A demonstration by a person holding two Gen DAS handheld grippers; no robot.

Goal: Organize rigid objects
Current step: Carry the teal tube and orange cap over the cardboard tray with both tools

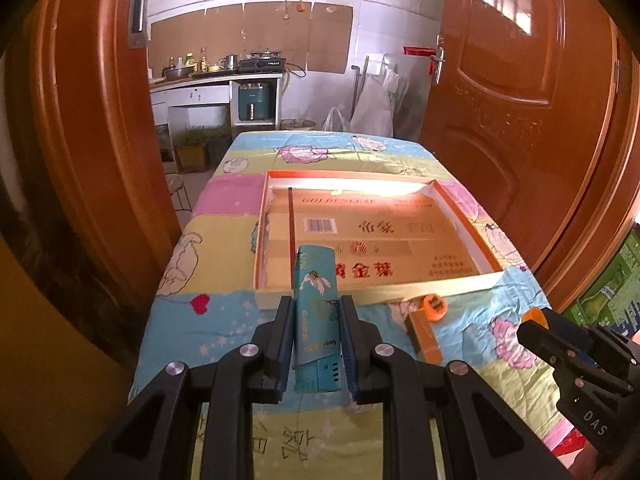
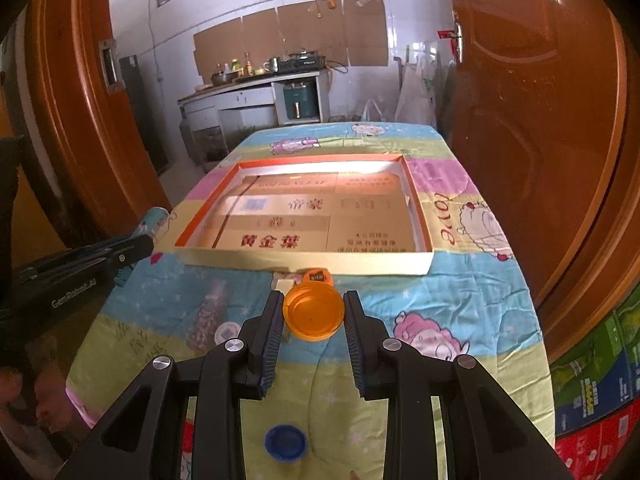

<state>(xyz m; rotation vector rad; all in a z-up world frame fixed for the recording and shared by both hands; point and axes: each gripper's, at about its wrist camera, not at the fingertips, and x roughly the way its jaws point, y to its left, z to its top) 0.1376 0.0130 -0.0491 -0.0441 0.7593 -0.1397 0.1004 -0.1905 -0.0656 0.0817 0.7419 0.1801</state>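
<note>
Nearest the lens in the left wrist view, the left gripper [image 1: 314, 308] is clamped on a teal box [image 1: 314, 300]: a slim, glossy carton printed with a white crane, gripped lengthwise between the ribbed blue pads, its far end poking out past the fingertips and over the near wall of the tray. It hangs clear of the cloth below.

Over in the right wrist view, the right gripper [image 2: 314, 308] pinches an orange cap [image 2: 314, 311], a round, translucent plastic lid with its hollow side facing the camera, held by its rim between the two pads. Below, between the black linkage arms, a small blue cap [image 2: 285, 443] lies flat on the tablecloth [image 2: 460, 288], a soft, wrinkled cotton sheet in blue, yellow and pink blocks with cartoon sheep.

Just beyond the orange cap sits a small orange round object [image 2: 318, 276], touching or nearly touching the tray's near wall; I can't tell which. A brown, flat-sided block [image 1: 426, 334] lies beside it on the cloth.

Farther on, the shallow cardboard tray [image 2: 304, 258] lies with cream outer walls, an orange inner rim, and a flat printed tan cardboard sheet lining its floor. Both held items are on the near side of it.
</note>
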